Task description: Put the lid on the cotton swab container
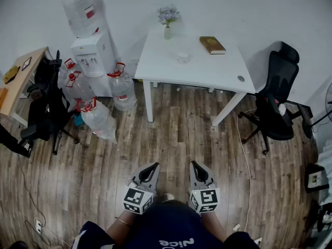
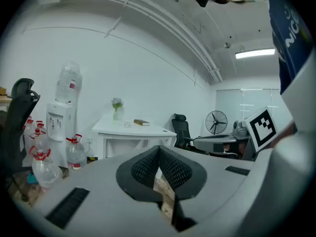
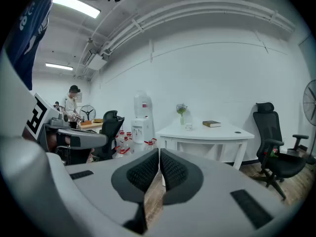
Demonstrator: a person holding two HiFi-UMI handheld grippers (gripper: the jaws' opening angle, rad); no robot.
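Fingers of the left gripper (image 1: pixel 154 166) and the right gripper (image 1: pixel 193 164) are pressed together on nothing; the table (image 1: pixel 218 69) stands well beyond them.

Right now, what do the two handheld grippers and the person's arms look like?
The left gripper and right gripper are grey plastic wedges tapering to a point, with black ribbed pads. Each carries a cube with black-and-white square markers. No cables show. The person wears a dark navy top with white lettering and a thin bracelet at the left wrist.
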